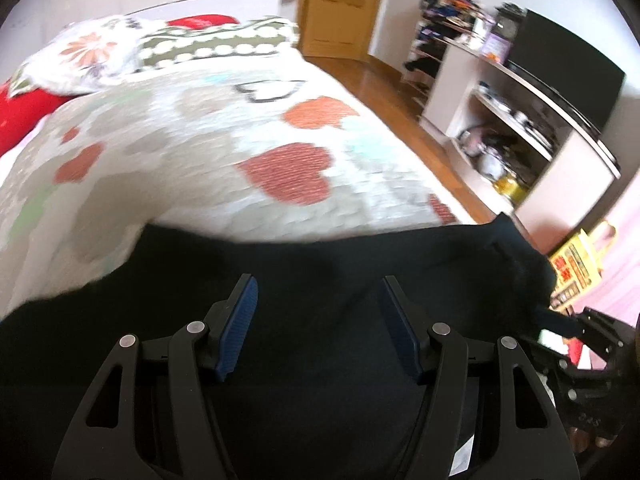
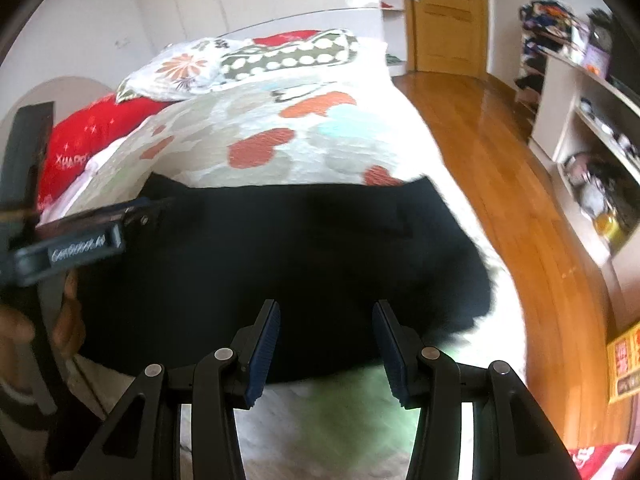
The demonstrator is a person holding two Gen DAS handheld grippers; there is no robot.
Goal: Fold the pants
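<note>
The black pants [image 2: 280, 256] are spread on the bed [image 2: 280, 152], seemingly already doubled; further folds are judged to remain. The left claw [image 1: 316, 304] and right claw [image 2: 326, 324] are held apart over the cloth, nothing gripped. Pillows [image 2: 240, 60] are seen well beyond; nothing is blocking.

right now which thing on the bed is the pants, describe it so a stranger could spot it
Start at the bed with the heart-print quilt. At its near end lie the pants, spread flat under both hand-held grippers. They are the only plain black thing there; the pillows at the far end are patterned.
</note>
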